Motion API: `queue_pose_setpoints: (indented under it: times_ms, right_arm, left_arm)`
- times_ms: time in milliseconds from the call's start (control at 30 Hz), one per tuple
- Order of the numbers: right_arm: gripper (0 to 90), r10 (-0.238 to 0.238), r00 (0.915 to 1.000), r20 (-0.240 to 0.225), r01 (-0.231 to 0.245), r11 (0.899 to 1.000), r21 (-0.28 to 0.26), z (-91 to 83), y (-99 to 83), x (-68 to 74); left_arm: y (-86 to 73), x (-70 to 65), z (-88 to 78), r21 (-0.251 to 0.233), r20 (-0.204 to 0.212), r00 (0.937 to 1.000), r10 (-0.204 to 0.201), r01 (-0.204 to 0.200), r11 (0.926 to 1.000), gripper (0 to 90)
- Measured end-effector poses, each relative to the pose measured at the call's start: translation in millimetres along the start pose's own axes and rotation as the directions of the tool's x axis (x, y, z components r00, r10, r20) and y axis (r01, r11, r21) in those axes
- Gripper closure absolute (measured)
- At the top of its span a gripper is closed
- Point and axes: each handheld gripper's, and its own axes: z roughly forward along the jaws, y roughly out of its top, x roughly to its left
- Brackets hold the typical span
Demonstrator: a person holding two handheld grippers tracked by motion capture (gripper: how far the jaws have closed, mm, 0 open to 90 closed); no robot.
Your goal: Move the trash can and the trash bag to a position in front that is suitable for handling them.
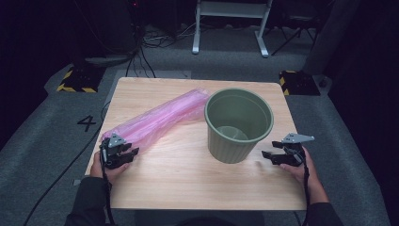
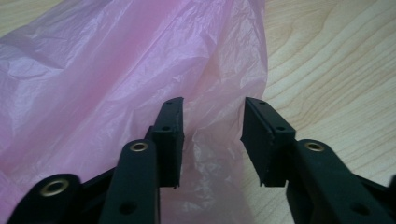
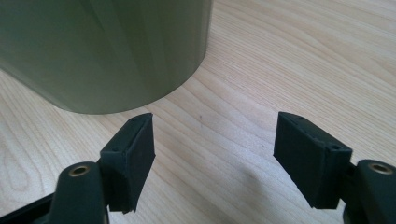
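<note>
The pink plastic bag (image 1: pixel 157 117) is stretched from ten o'clock of the green bin (image 1: pixel 238 124); its near end is straddled, unpinched, by the half-closed left gripper (image 2: pixel 212 137); thin film could slip out; the right gripper (image 3: pixel 212 154) is held wide, empty.

Left tool (image 1: pixel 126 155) low at left, jaws partly apart. Right tool (image 1: pixel 275 157) low at right, jaws wide, nothing between them.
</note>
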Motion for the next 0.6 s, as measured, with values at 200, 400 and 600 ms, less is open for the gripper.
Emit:
queue_pose_setpoints:
  times_ms: [200,400,600]
  right_arm:
    - [30.7,0.030,0.9992,-0.026,-0.030,1.000,-0.002,3.4,-0.6,-0.2]
    - [32.5,0.065,0.9951,-0.075,-0.066,0.998,-0.014,3.4,-1.6,-2.5]
    - [34.2,0.071,0.9941,-0.082,-0.072,0.997,-0.005,5.0,-1.8,-1.8]
  left_arm:
    - [-0.2,-6.1,6.6,0.031,0.014,0.9999,-0.002,0.002,0.9995,73.6]
    - [0.7,-21.4,10.2,0.029,0.037,0.9991,0.023,-0.024,0.9993,83.2]
    - [4.8,-44.2,8.3,0.011,0.084,0.9940,0.070,-0.072,0.9974,86.3]
